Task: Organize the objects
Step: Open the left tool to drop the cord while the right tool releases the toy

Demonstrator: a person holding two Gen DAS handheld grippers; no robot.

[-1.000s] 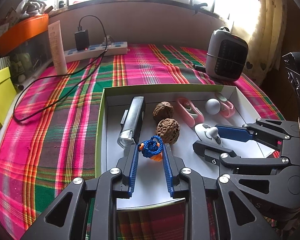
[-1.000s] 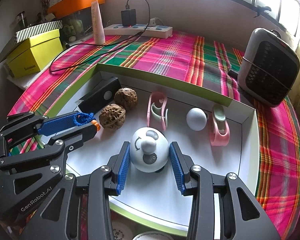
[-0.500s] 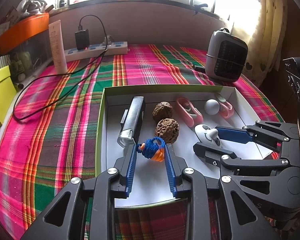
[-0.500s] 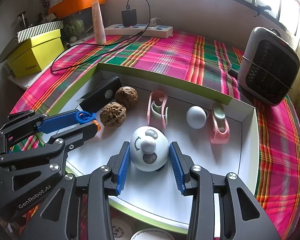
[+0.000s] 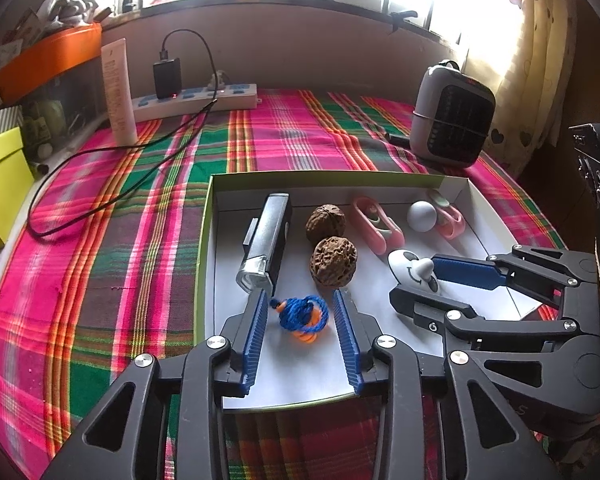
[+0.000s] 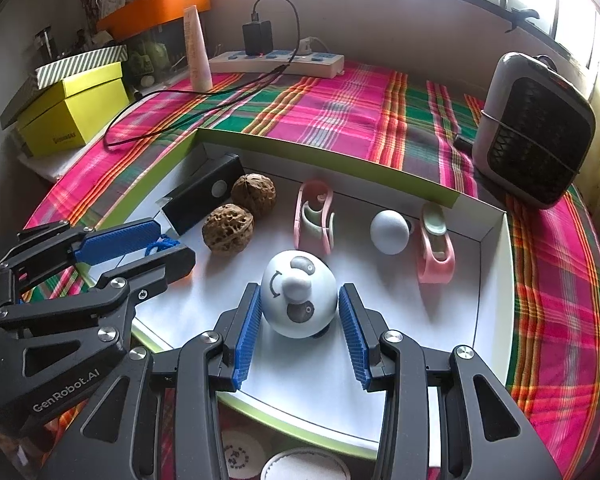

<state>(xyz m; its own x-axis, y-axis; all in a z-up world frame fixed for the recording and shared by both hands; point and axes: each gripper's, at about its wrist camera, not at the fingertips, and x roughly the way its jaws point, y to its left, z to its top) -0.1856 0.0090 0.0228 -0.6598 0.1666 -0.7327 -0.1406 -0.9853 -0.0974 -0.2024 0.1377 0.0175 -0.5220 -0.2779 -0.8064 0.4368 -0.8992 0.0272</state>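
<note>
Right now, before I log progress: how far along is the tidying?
Done: the torch, walnuts, pink clips and white ball lie in the tray. In hand: the blue-cord bundle rests on the tray floor, clear of the open left gripper; the right gripper brackets the panda toy, grip unclear. Left: probably only withdrawing.

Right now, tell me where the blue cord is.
In the tray, the blue cord lies between the open left tool's fingers, just in front of the nearer walnut.

black grippers, ribbed blue fingers [image 5: 256, 340]
</note>
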